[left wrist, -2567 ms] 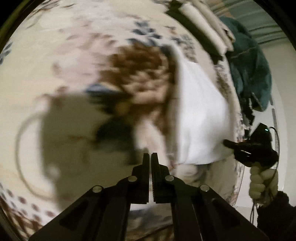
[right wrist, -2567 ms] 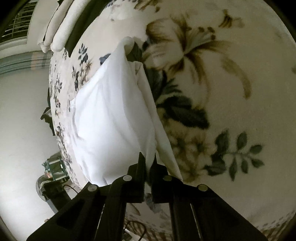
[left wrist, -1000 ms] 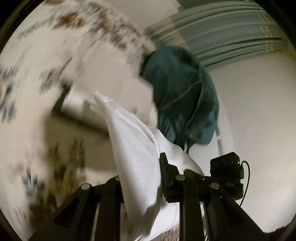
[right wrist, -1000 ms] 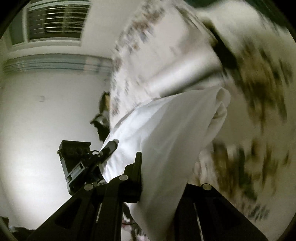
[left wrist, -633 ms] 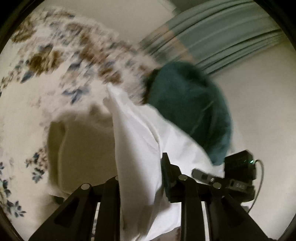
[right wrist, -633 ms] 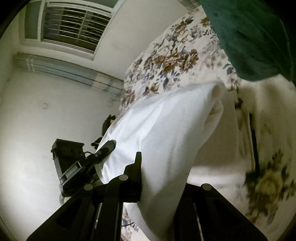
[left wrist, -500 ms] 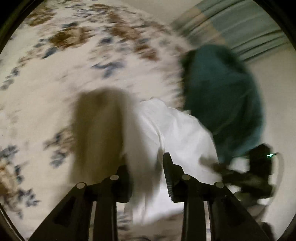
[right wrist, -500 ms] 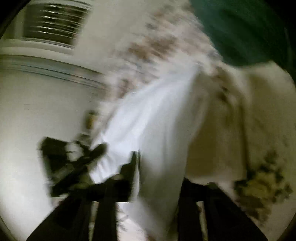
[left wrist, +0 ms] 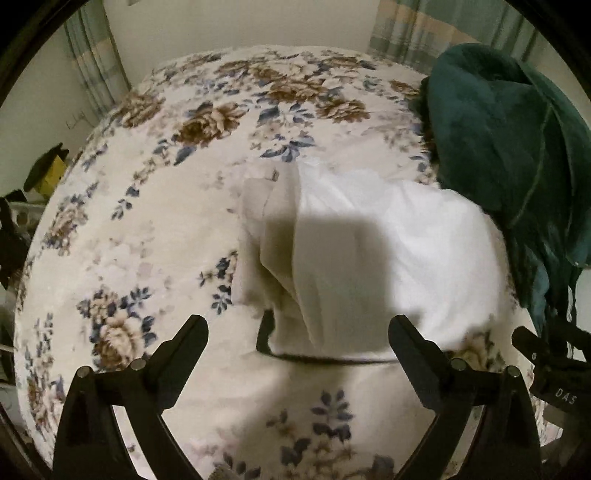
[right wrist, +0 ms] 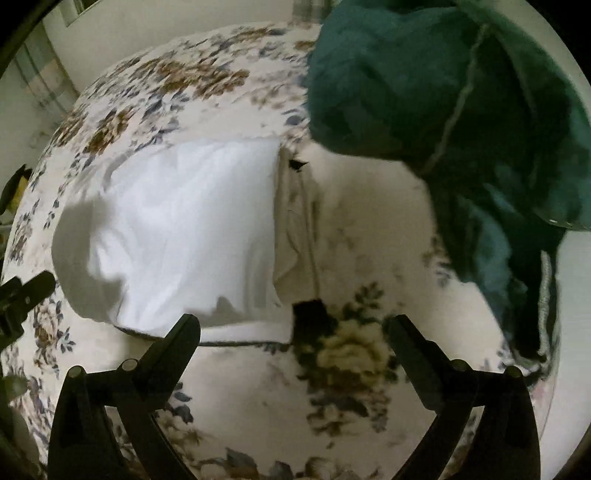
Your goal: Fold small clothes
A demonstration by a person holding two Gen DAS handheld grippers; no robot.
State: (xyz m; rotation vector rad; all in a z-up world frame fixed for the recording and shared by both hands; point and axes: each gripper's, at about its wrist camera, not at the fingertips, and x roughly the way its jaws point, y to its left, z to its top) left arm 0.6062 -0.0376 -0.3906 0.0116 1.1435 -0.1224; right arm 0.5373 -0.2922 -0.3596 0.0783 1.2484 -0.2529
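Observation:
A folded white garment (left wrist: 369, 258) lies flat on the floral bedspread (left wrist: 166, 192). It also shows in the right wrist view (right wrist: 184, 236). My left gripper (left wrist: 298, 334) is open and empty, hovering just in front of the garment's near edge. My right gripper (right wrist: 293, 332) is open and empty, above the garment's near right corner. The other gripper's body shows at the right edge of the left wrist view (left wrist: 550, 369) and at the left edge of the right wrist view (right wrist: 22, 295).
A heap of dark teal fabric (left wrist: 517, 147) lies on the bed to the right of the white garment, and fills the upper right of the right wrist view (right wrist: 443, 92). Curtains (left wrist: 417, 33) hang behind the bed. Dark clutter (left wrist: 44, 170) sits off the left side.
Both grippers held the white garment in the air, swung it over and laid it on the bed. Both have opened and let go of it.

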